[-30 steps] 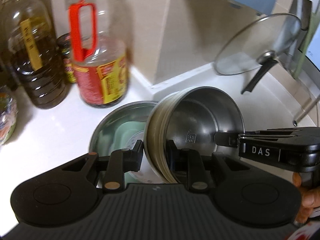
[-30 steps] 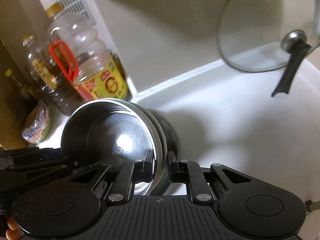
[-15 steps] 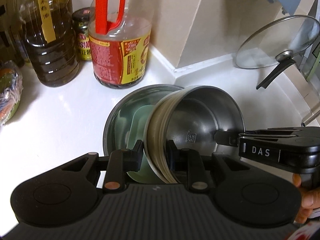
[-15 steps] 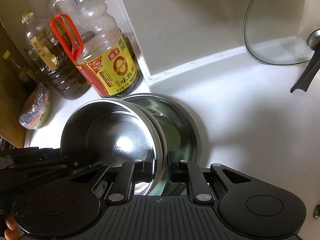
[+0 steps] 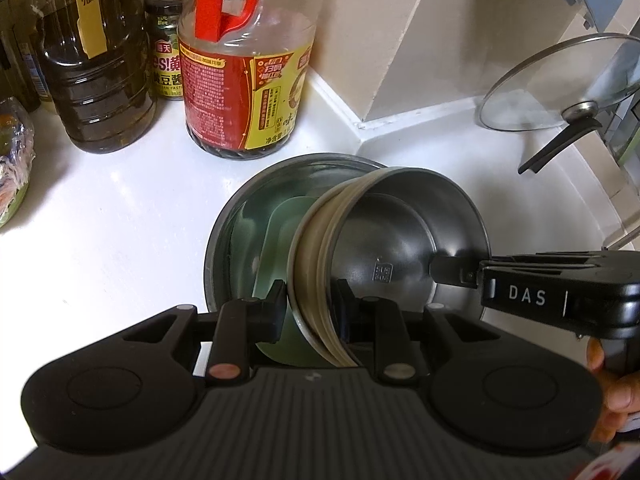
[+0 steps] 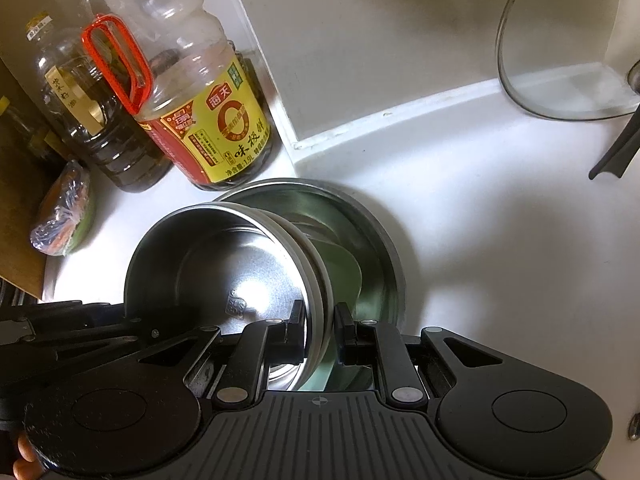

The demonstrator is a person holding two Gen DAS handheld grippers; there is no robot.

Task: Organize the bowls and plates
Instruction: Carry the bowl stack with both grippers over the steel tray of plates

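Note:
A stack of nested steel bowls [image 5: 400, 240] is held from both sides, tilted, just above a large steel basin [image 5: 248, 216] on the white counter. A pale green plate [image 5: 284, 224] lies inside the basin. My left gripper [image 5: 310, 300] is shut on the stack's near rim. My right gripper [image 6: 318, 320] is shut on the opposite rim; the stack [image 6: 224, 264] and basin [image 6: 376, 232] also show in the right wrist view. The right gripper reaches in from the right in the left wrist view [image 5: 452, 272].
A soy sauce bottle with a red handle [image 5: 244, 80], an oil bottle [image 5: 96, 60] and a small jar [image 5: 168, 44] stand behind the basin. A glass pan lid [image 5: 560, 88] leans at the back right. A wrapped bag [image 6: 64, 208] lies at the left.
Both grippers have carried the bowl stack down and closer to the basin, and the bottles now look nearer. Both grips are unchanged.

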